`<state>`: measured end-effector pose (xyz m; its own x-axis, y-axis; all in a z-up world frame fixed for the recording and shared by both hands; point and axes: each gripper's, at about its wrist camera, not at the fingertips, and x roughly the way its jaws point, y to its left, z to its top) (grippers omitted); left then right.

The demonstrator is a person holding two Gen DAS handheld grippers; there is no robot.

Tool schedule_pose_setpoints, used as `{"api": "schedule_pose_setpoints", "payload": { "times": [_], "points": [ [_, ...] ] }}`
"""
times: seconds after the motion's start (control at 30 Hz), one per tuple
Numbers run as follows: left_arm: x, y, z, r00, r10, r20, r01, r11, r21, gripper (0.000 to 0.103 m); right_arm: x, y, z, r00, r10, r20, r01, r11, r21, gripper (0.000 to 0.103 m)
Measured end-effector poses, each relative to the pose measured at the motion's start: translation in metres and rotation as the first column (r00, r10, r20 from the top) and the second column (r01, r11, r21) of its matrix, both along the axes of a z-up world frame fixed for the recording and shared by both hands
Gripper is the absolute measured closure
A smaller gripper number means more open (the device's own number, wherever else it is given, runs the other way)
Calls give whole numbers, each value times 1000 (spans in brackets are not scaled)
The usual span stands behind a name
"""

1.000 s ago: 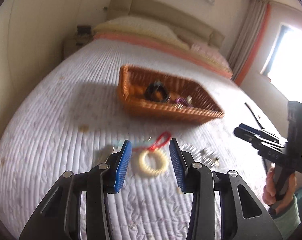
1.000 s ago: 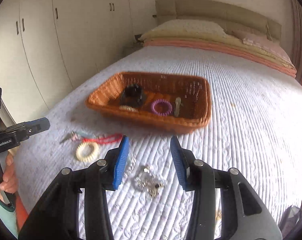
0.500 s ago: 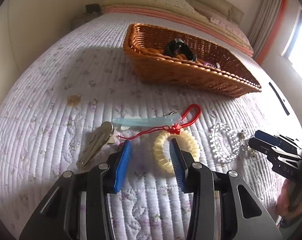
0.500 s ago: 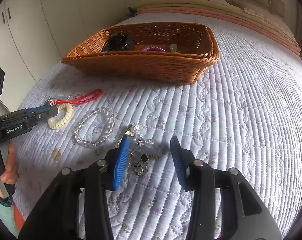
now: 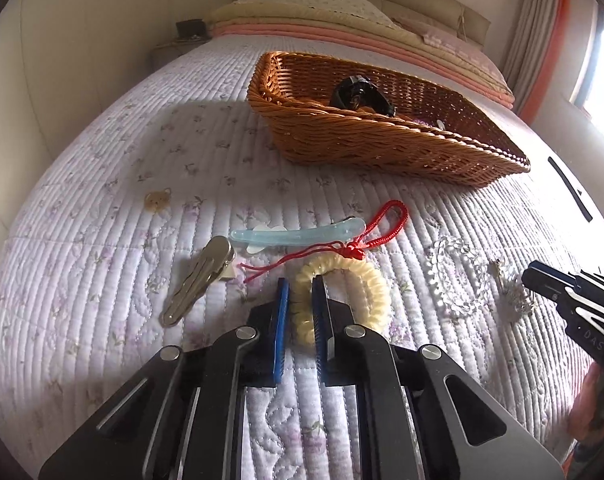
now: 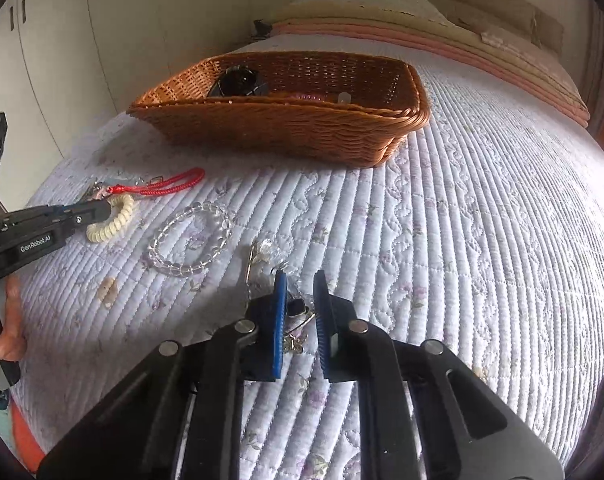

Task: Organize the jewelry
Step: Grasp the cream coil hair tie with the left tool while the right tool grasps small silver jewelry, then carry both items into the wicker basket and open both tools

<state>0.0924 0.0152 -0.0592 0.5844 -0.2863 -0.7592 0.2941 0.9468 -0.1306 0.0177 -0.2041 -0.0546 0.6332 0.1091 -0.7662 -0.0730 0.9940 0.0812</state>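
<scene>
Two grippers down on the bed at once. My left gripper (image 5: 301, 304) has closed on the near arc of the cream coil hair tie (image 5: 342, 300). My right gripper (image 6: 299, 300) is narrowed around the tangled chain jewelry (image 6: 296, 312); whether it is truly pinched, I cannot tell. Step in hand, I judge: the pick-up. Next calls for lifting both and carrying them over the rim of the wicker basket (image 5: 382, 144), mid-bed. Still loose near the foot edge: red cord (image 5: 382, 232), blue clip (image 5: 298, 235), silver clip (image 5: 198, 280), clear bead bracelet (image 6: 190, 240). Quilted floral bedspread (image 6: 482, 240), soft; pillows at the head, wardrobe doors beside.
</scene>
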Motion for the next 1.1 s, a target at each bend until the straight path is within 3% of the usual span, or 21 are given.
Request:
{"api": "schedule_pose_setpoints", "payload": {
  "times": [0.2, 0.43, 0.57, 0.7, 0.97, 1.1],
  "points": [
    [-10, 7, 4, 1000, -15, 18, 17, 997, -70, 94, -8, -15, 11, 1000, -9, 13, 7, 992, 128, 91],
    [-19, 9, 11, 998, -24, 55, 30, 992, -119, 94, -16, -23, 27, 999, -17, 34, 10, 978, 206, 91],
    [-22, 5, 11, 997, -38, 68, 45, 993, -113, 94, -18, -22, 38, 998, -6, 57, -5, 981, 194, 91],
    [-19, 8, 8, 997, -39, 62, 46, 991, -128, 94, -10, -22, 28, 1000, 7, 22, -10, 985, 171, 91],
    [-15, 13, 3, 998, -48, 42, 54, 985, -163, 94, -12, -50, 24, 1000, -2, 5, 1, 929, 371, 91],
    [-17, 11, 3, 997, -56, 48, 63, 986, -157, 94, -13, -52, 27, 1000, -6, 10, 2, 922, 388, 91]
  ]
}}
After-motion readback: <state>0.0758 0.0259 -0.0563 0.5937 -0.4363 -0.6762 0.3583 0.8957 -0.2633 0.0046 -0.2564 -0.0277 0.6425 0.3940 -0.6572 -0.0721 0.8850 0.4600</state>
